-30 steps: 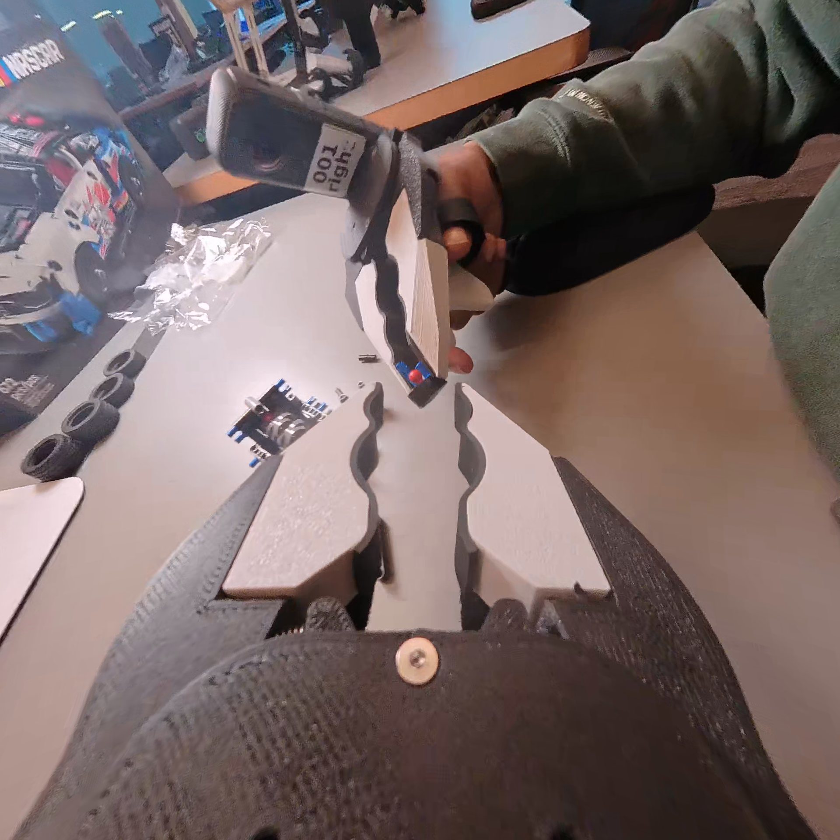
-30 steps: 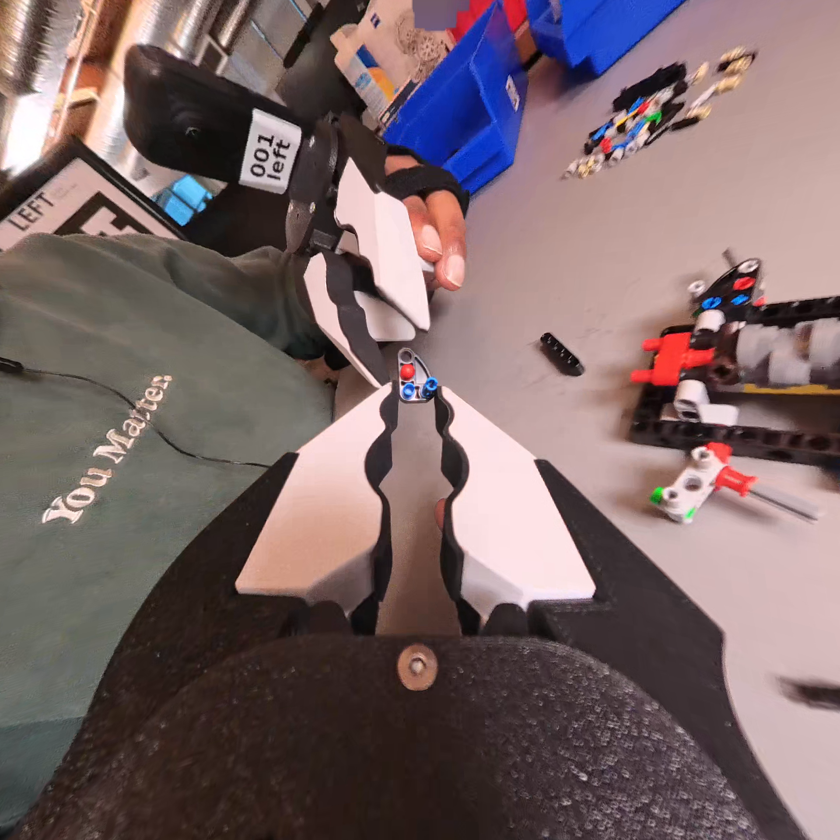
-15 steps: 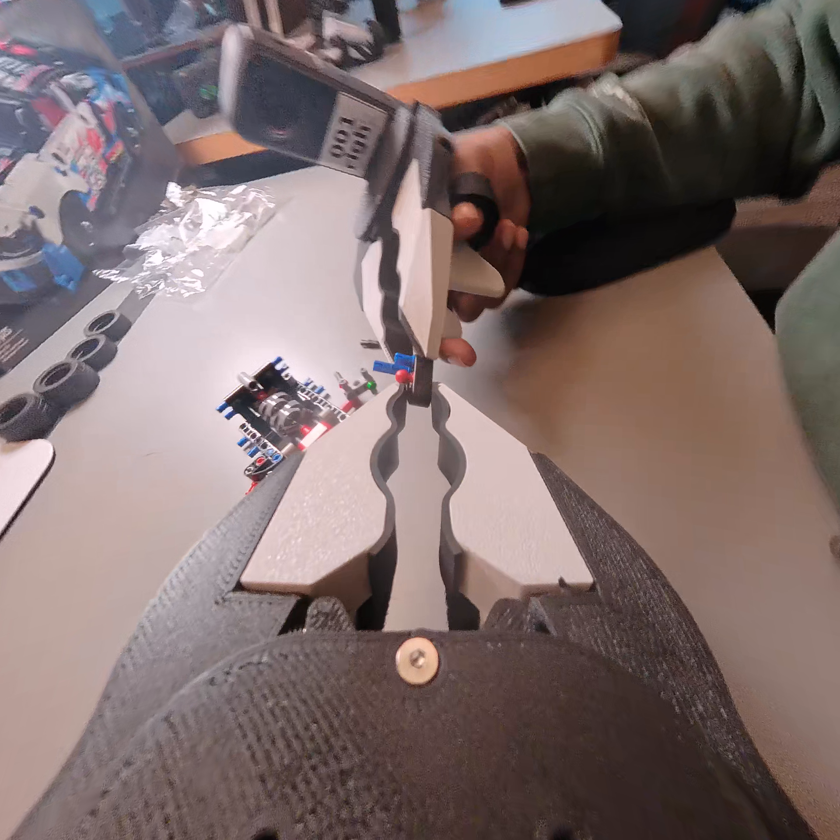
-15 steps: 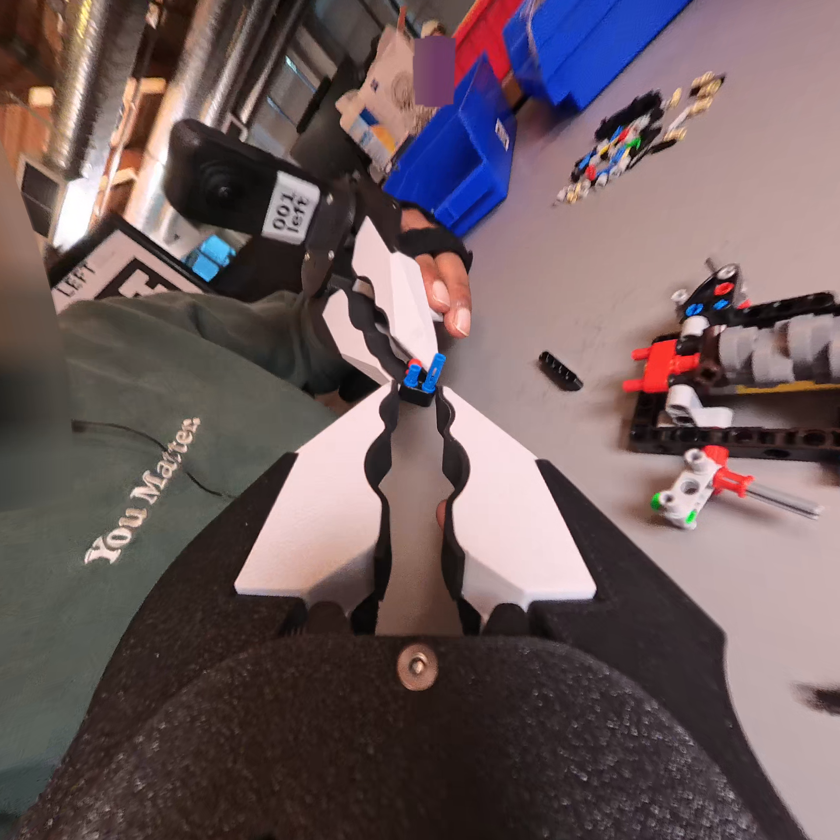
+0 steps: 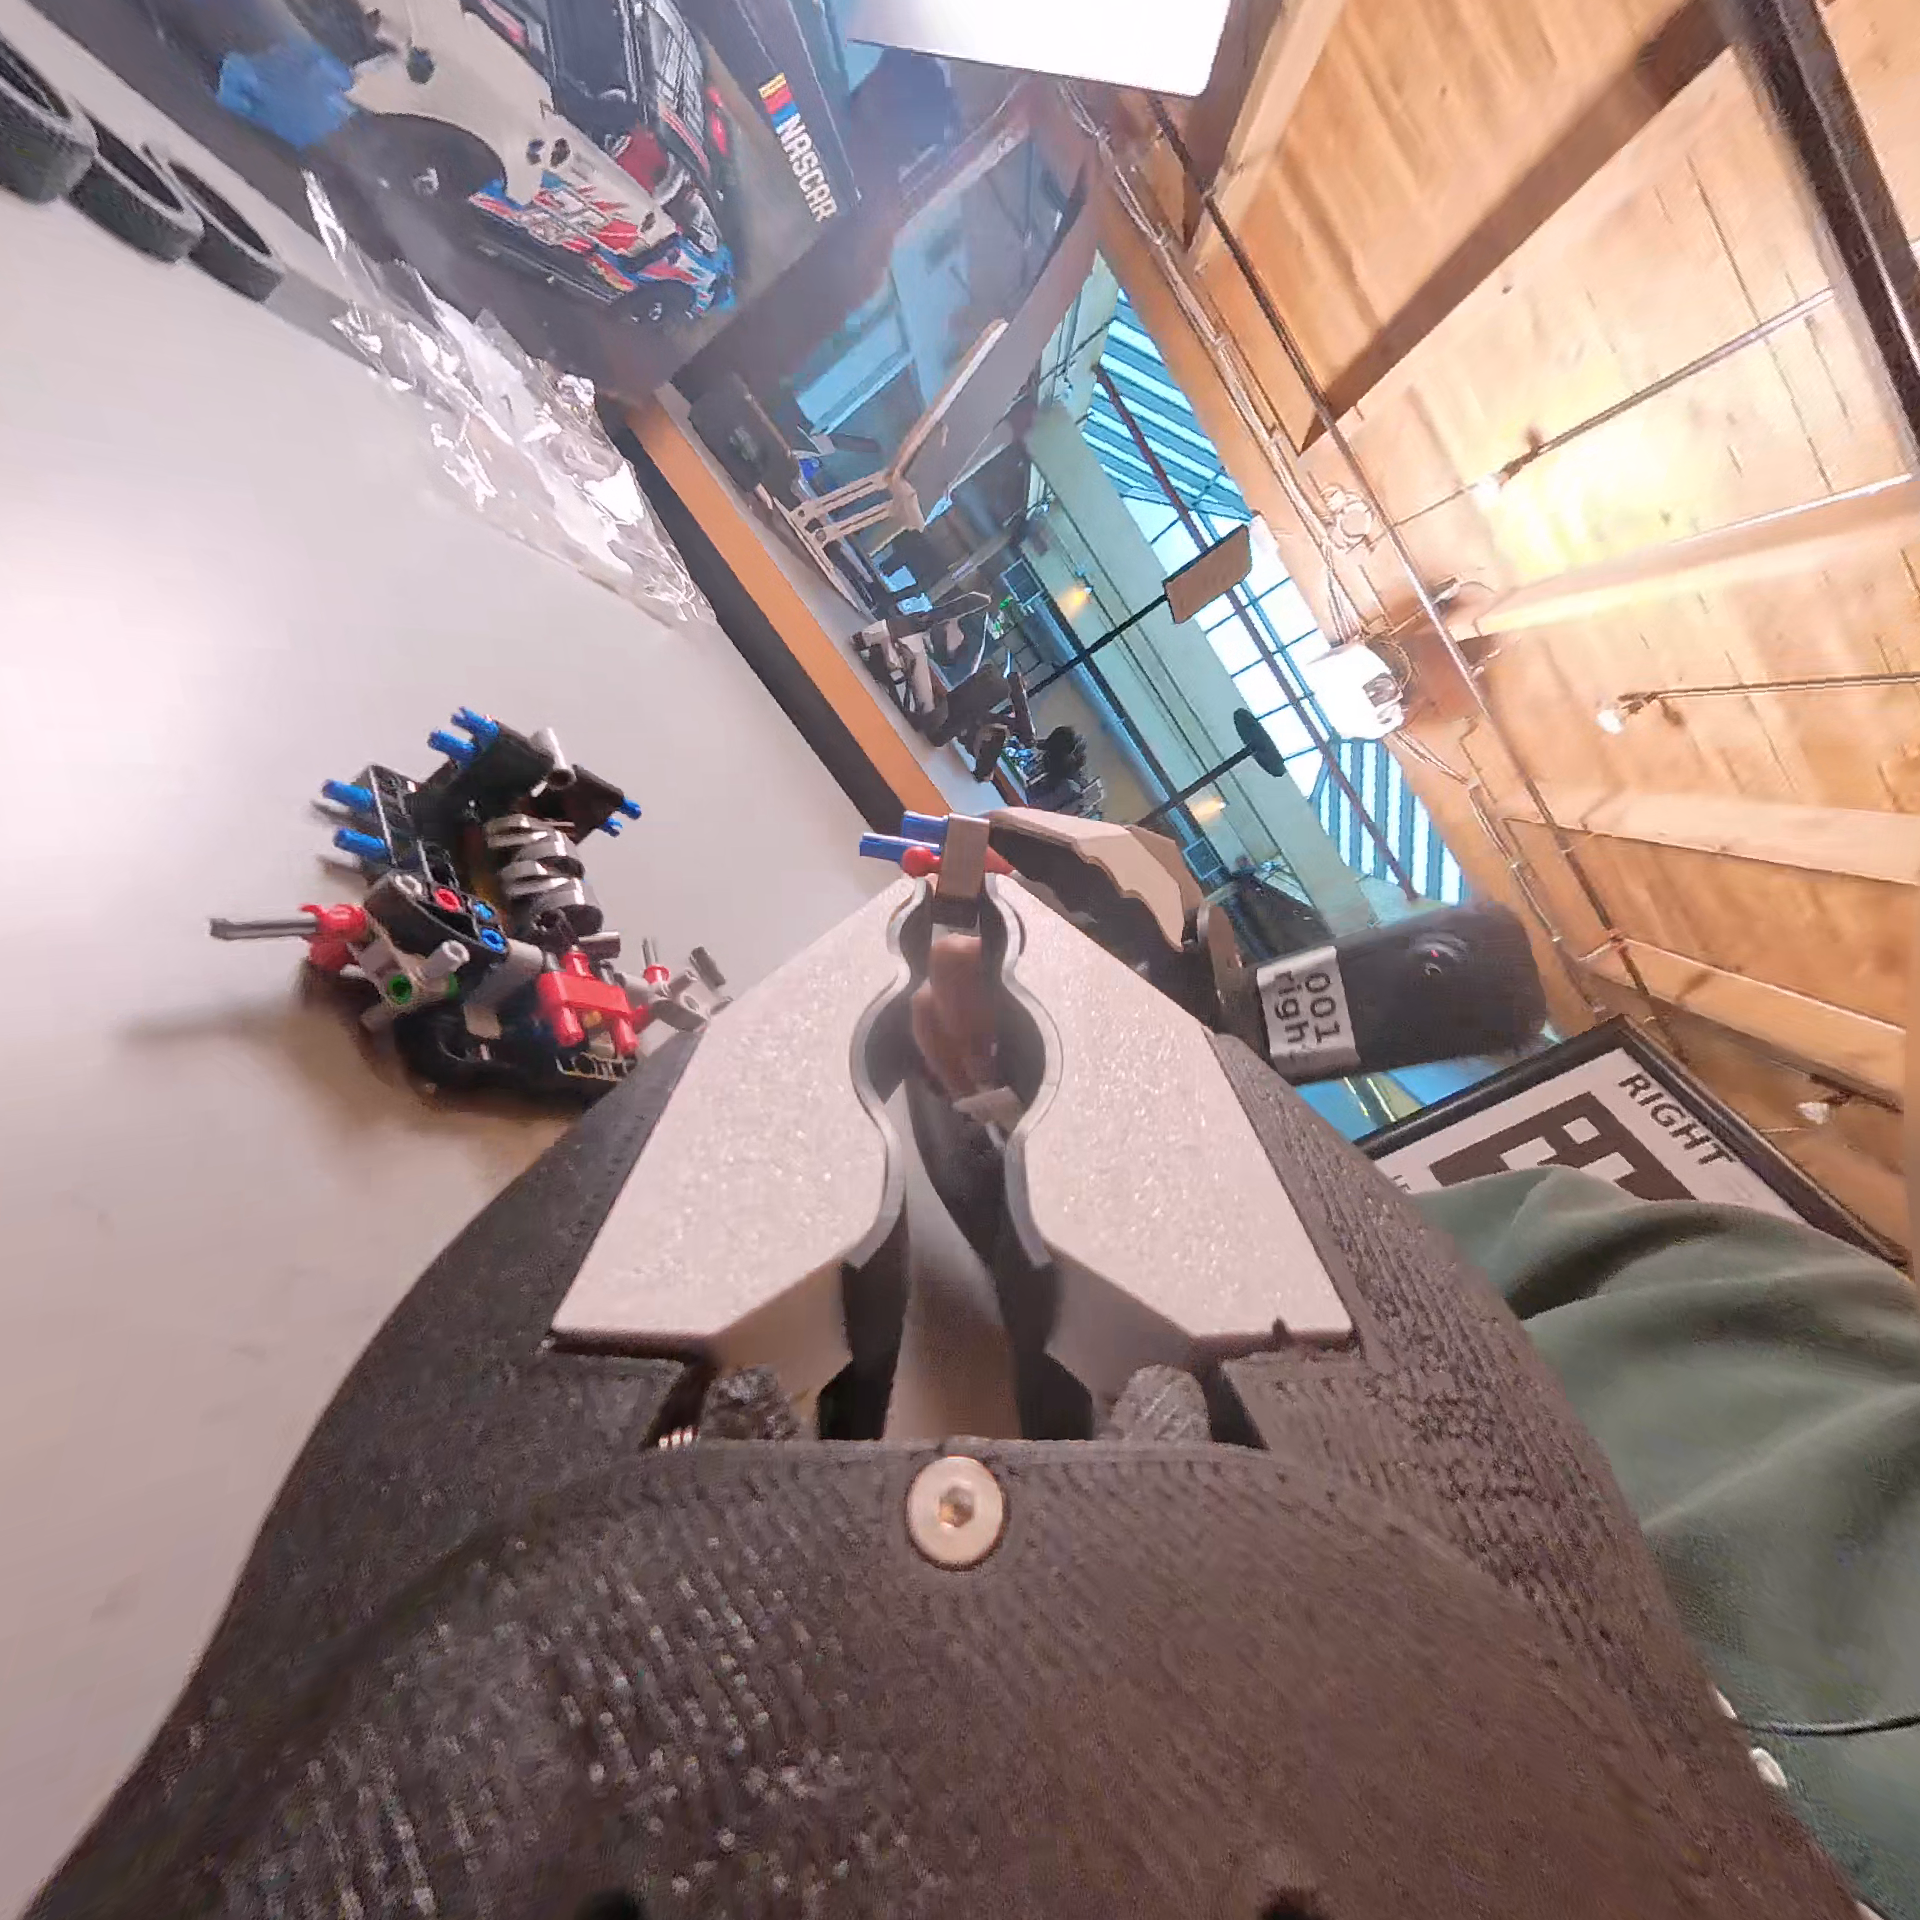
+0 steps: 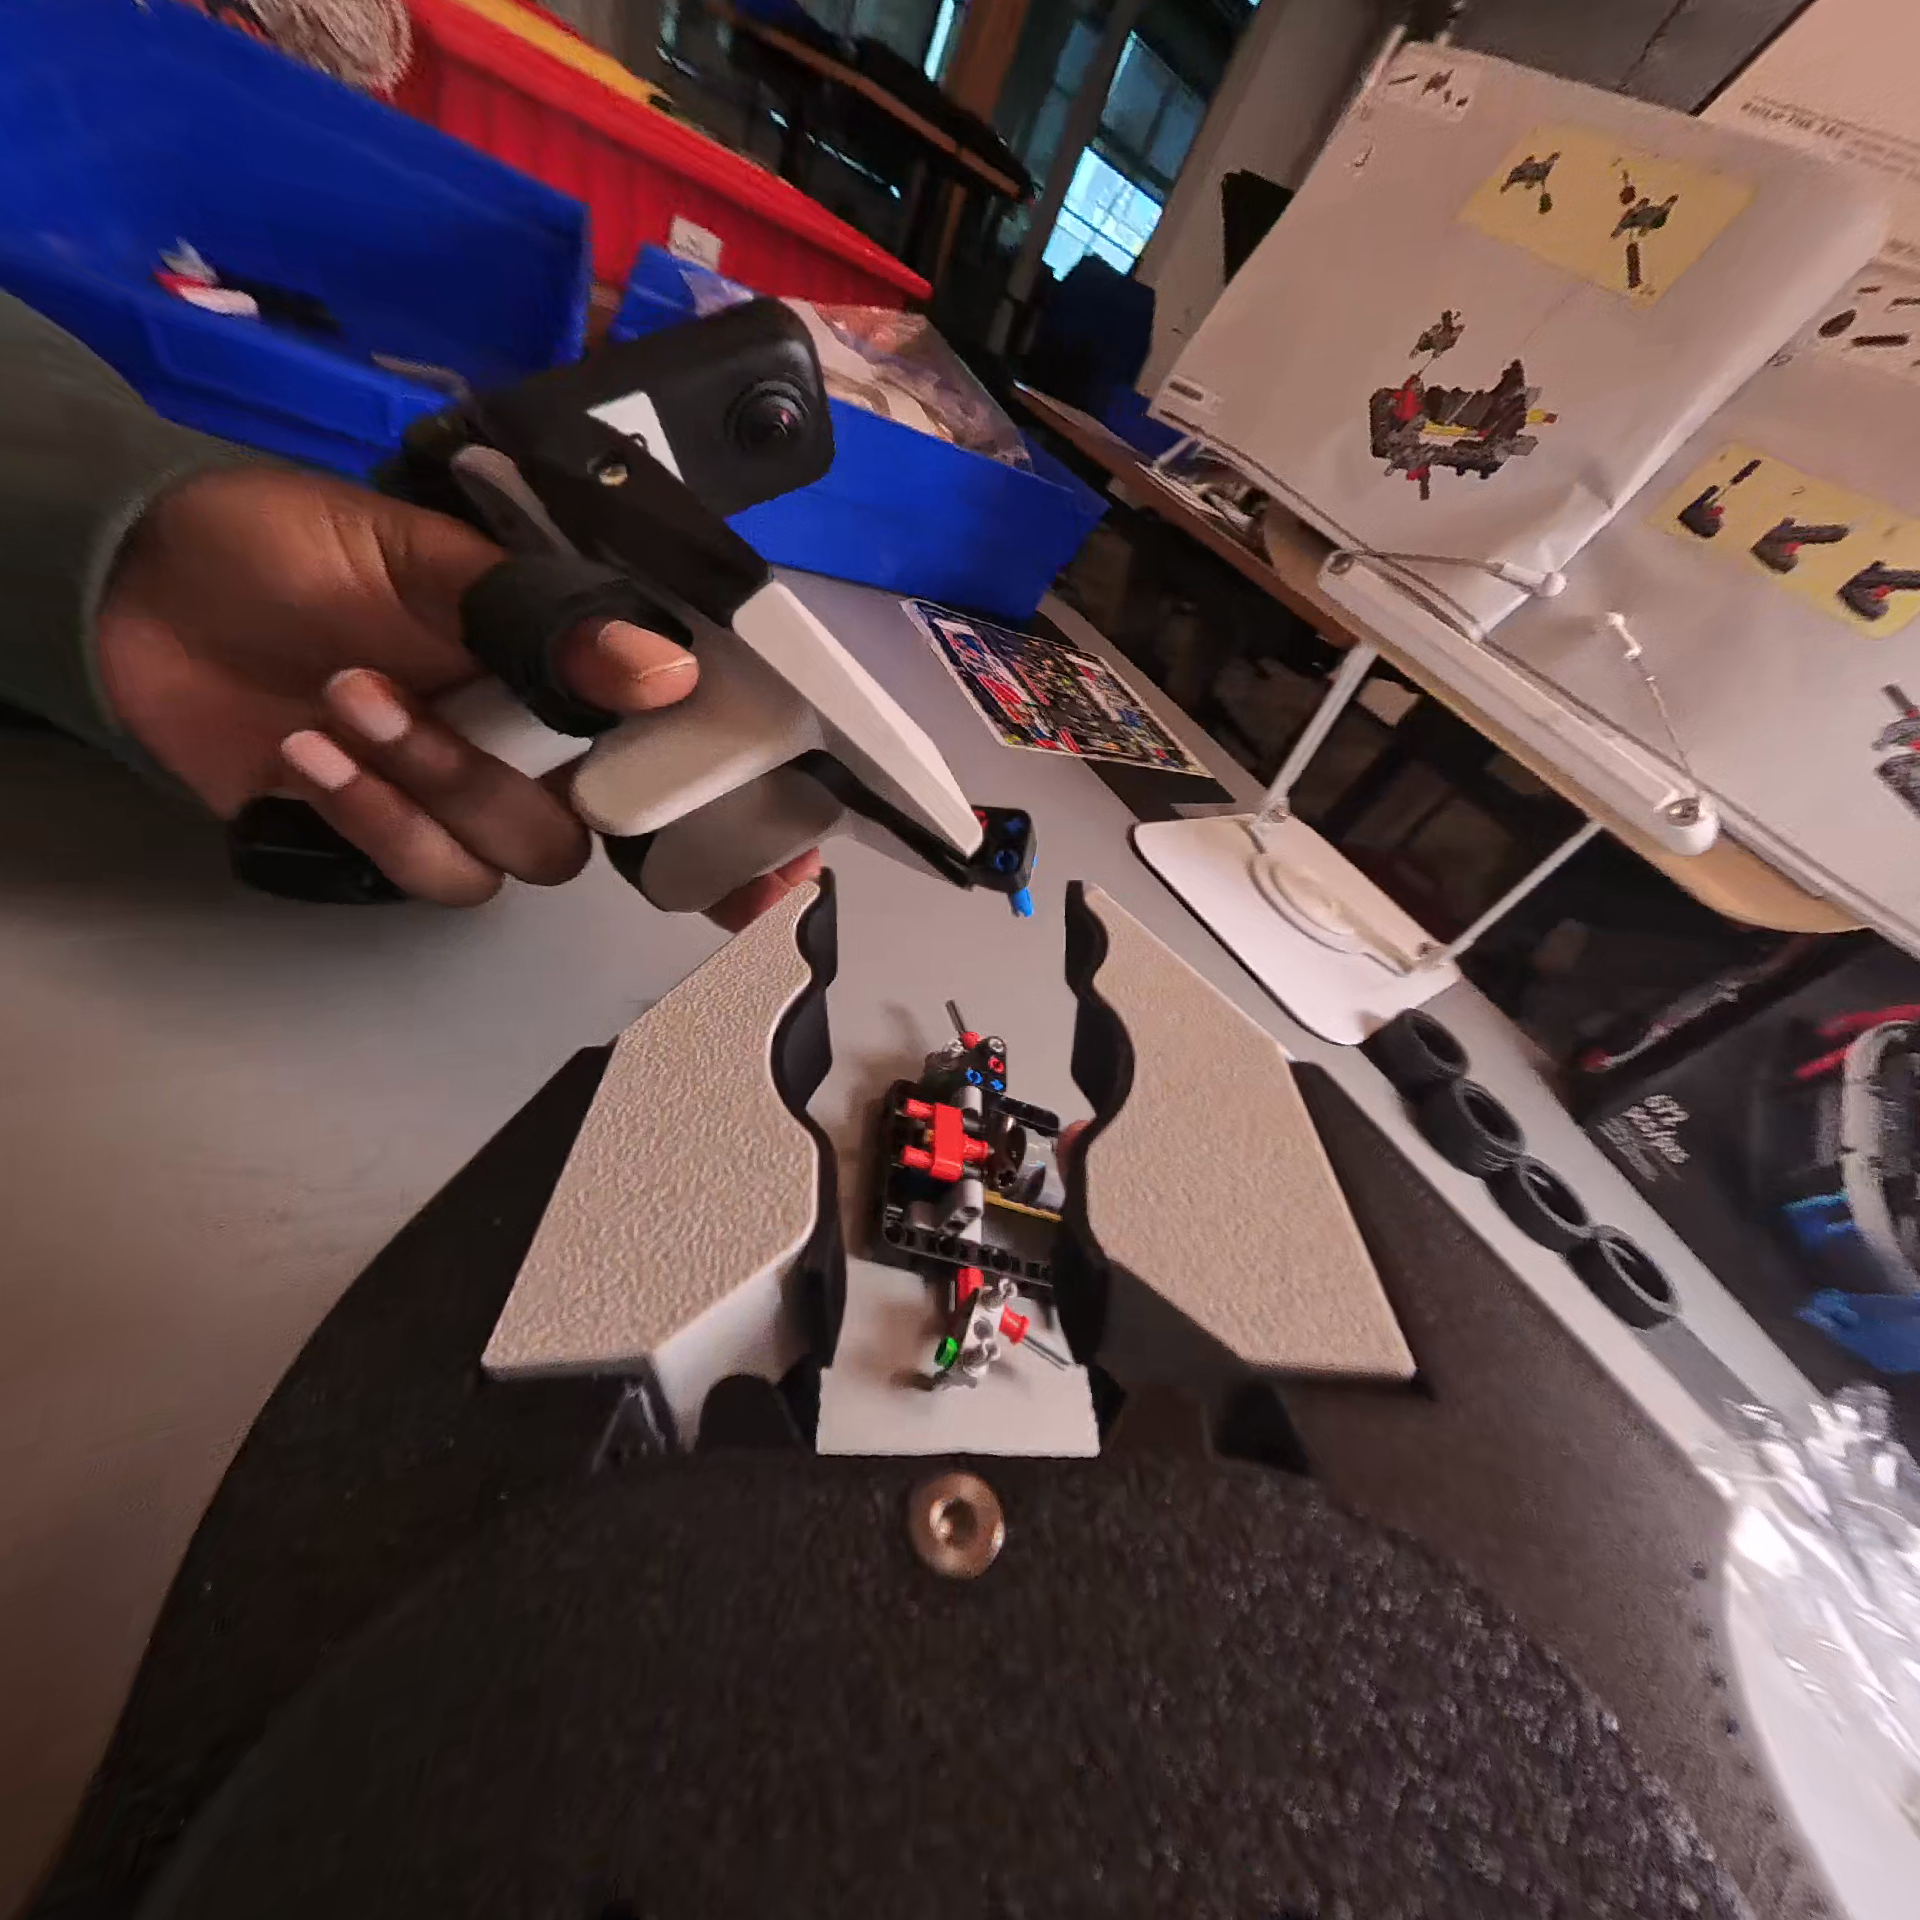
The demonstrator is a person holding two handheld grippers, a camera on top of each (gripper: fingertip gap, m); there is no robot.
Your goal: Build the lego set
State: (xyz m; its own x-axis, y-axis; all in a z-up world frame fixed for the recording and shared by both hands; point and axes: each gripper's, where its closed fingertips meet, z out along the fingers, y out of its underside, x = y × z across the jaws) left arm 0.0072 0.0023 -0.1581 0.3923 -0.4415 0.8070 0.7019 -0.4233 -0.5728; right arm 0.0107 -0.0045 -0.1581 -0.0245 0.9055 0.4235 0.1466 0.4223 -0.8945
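My left gripper [image 5: 951, 902] is shut on a small dark lego piece with blue pins and a red pin [image 5: 935, 847], held in the air. In the right wrist view the left gripper [image 6: 977, 844] shows at upper left in a hand, with the same piece [image 6: 1004, 844] at its tips. My right gripper [image 6: 948, 902] is open and empty, just below that piece. The partly built black, red and grey lego assembly [image 6: 961, 1153] lies on the table between its fingers, and shows in the left wrist view [image 5: 488, 925] too. A small white sub-assembly [image 6: 977, 1340] lies beside it.
Several black tyres [image 6: 1527, 1174] line the table's right side. An instruction booklet on a white stand [image 6: 1455, 312] stands behind. Blue bins [image 6: 312, 260] and a sticker sheet [image 6: 1049, 686] are at the back. Crumpled clear plastic [image 5: 499, 436] and the set's box [image 5: 582, 156] lie beyond the assembly.
The small pinned piece passed from my right gripper to my left. The left gripper shut on it, the right gripper opened and drew back. Both views swung round.
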